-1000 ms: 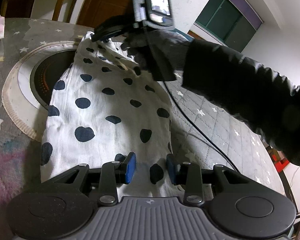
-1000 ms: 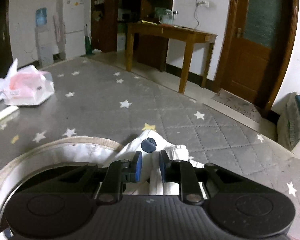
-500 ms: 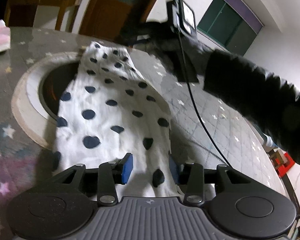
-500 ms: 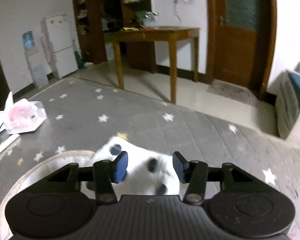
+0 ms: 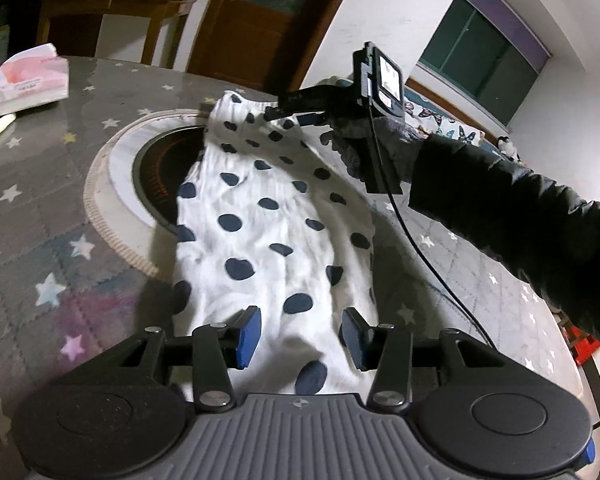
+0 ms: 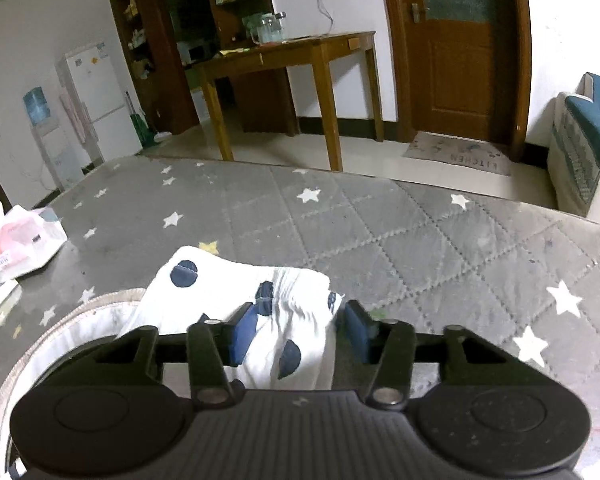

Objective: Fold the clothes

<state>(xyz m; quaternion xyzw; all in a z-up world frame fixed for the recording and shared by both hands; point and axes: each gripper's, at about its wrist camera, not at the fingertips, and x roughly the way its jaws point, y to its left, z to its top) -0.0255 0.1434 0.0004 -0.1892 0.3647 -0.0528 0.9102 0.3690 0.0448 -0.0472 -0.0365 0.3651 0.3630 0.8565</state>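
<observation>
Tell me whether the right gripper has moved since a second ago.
Yes. In the left wrist view the right gripper has drawn back rightward off the white dotted garment's far end, away from the round heater ring, its jaws just closing.

left wrist: close, downward | right wrist: close, toward door | shared: dotted cloth [image 5: 268, 220]

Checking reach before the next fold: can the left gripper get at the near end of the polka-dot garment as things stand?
Probably yes. The left gripper has just been opening, and the polka-dot garment lies flat between its open jaws, with nothing over that end.
</observation>
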